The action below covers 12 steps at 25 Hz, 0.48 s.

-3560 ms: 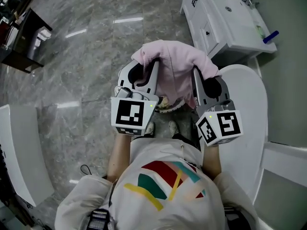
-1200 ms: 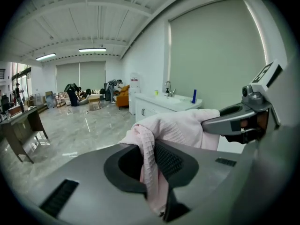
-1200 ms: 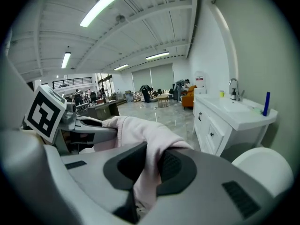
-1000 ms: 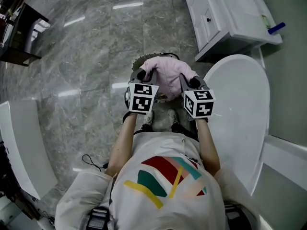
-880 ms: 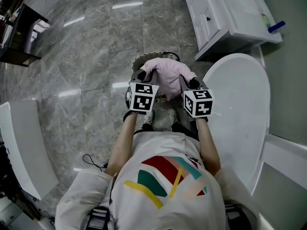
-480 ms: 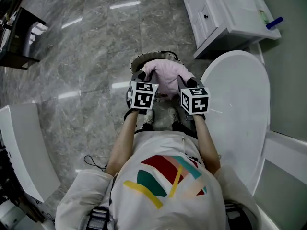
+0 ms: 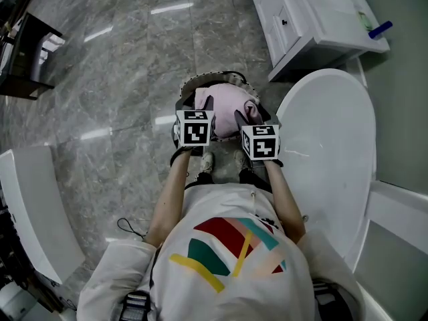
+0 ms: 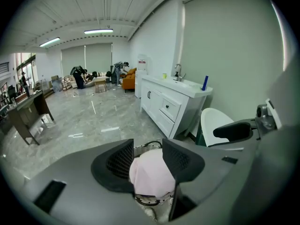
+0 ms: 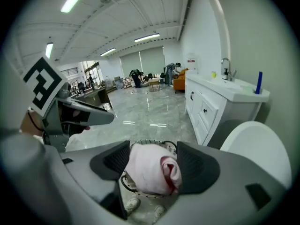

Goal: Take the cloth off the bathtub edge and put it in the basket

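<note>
The pink cloth (image 7: 224, 102) lies bunched in a round wire basket (image 7: 190, 83) on the grey floor, in front of the person's feet. My left gripper (image 7: 196, 107) hovers over the cloth's left part and my right gripper (image 7: 249, 116) over its right part. Both pairs of jaws have just been opening. In the left gripper view the cloth (image 8: 150, 175) shows between the parted jaws of the left gripper (image 8: 147, 161), above the basket rim (image 8: 149, 202). In the right gripper view the right gripper (image 9: 152, 163) stands wide, with the cloth (image 9: 147, 170) loose between its jaws.
A white bathtub (image 7: 334, 146) curves along the right. A white vanity cabinet (image 7: 301, 19) stands at the back right with a blue item (image 7: 378, 31) on top. A dark table (image 7: 27, 52) is at the far left. The person's shoes (image 7: 207, 160) are just behind the basket.
Both grippers sank with the cloth toward the basket. Their jaws have parted, the right wider than the left, and the cloth now rests in the basket.
</note>
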Tool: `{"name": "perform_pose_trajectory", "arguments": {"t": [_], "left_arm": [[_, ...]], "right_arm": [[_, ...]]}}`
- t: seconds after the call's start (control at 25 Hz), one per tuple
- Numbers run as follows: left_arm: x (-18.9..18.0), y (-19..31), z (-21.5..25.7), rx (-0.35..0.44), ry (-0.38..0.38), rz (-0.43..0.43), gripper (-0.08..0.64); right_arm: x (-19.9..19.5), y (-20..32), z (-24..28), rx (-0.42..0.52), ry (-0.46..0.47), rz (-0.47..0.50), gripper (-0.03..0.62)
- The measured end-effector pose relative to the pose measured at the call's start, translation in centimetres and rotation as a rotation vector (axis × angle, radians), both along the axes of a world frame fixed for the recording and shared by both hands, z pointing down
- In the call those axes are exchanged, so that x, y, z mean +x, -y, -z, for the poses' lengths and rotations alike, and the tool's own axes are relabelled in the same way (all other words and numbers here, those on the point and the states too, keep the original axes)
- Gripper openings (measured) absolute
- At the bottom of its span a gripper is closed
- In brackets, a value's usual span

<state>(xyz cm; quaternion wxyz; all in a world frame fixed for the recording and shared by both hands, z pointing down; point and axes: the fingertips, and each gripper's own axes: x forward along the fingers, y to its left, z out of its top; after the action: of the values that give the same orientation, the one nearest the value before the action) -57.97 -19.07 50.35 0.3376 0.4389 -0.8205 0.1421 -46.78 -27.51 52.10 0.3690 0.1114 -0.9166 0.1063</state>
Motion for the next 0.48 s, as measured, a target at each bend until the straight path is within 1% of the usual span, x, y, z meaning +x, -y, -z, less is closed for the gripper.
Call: {"name": "perform_pose_trajectory", "arguments": {"t": [0.08,0.24,0.48], "left_arm": [[0.0,0.1,0.2,0.01,0.003,0.003,0.172],[0.6,0.3,0.3,0.017,0.0,-0.001,0.172],[1.1,-0.1,0.5,0.03,-0.013,0.002,0.172]], "right_arm": [[-0.4,0.1,0.5,0.034,0.009,0.018,0.305],[-0.6,0.3,1.3,0.036,0.028,0.01,0.305],[-0.3,0.4,1.5,0.036,0.028,-0.002,0.305]]}}
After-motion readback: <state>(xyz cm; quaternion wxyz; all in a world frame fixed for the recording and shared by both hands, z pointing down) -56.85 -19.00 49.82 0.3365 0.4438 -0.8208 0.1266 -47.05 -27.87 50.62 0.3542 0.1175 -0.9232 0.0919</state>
